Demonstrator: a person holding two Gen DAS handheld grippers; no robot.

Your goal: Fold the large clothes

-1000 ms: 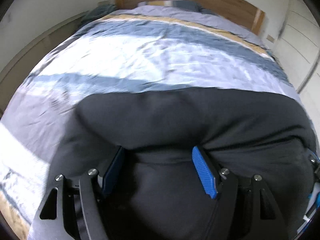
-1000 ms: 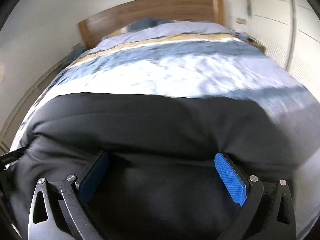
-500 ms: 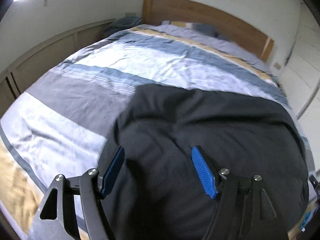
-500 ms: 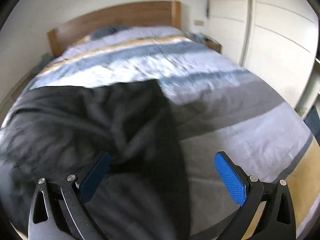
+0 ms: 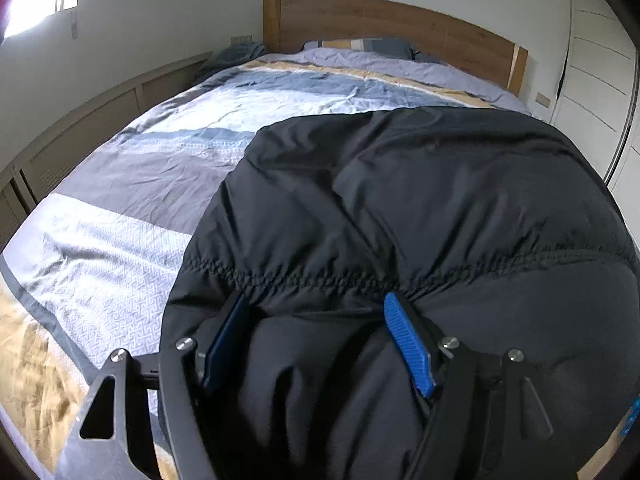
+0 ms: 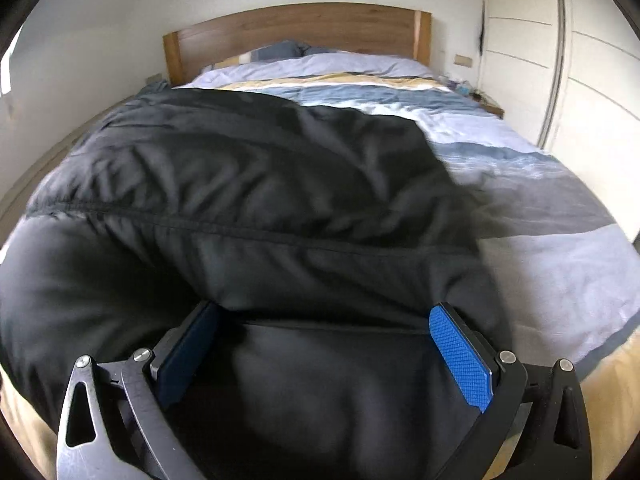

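Observation:
A large black padded jacket (image 5: 420, 208) lies spread on the bed, filling the near right of the left wrist view; it also shows in the right wrist view (image 6: 240, 184), filling the near left. My left gripper (image 5: 316, 320) is open, its blue pads (image 5: 408, 344) standing apart over the jacket's near edge below a gathered seam. My right gripper (image 6: 324, 332) is open wide, its blue pads (image 6: 460, 360) on either side of the jacket's near edge. Whether either pad touches the cloth I cannot tell.
The bed has a striped cover of grey, blue, white and tan (image 5: 168, 168), also seen in the right wrist view (image 6: 540, 248). A wooden headboard (image 5: 392, 20) and pillows stand at the far end. A low wall cabinet (image 5: 100, 120) runs on the left, white wardrobe doors (image 6: 580, 80) on the right.
Both grippers have stayed open. The views swung out over the bed half a second ago and have come back low over the jacket's near edge.

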